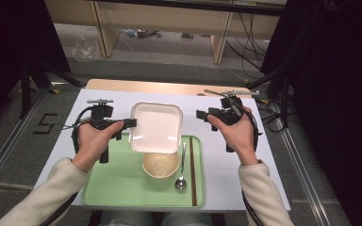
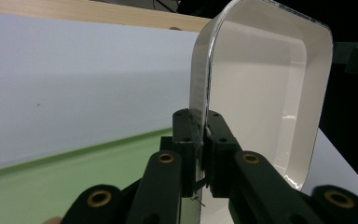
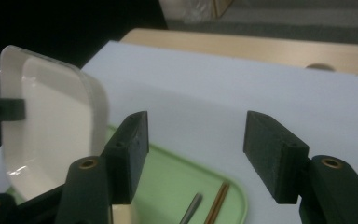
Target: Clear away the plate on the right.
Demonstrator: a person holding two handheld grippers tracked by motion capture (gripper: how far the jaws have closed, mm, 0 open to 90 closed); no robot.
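Nearest, left claw (image 2: pixel 199 140) pinches the glossy white square dish (image 2: pixel 265 88) by its rim; right claw (image 3: pixel 193 156) gapes empty.

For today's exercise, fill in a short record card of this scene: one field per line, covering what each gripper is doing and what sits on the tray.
Left gripper: shut on the rim of the square white plastic dish, held above the tray
Right gripper: open, holding nothing
Tray: flat green plastic tray on the white table
On tray: round cream bowl, metal spoon, brown chopsticks
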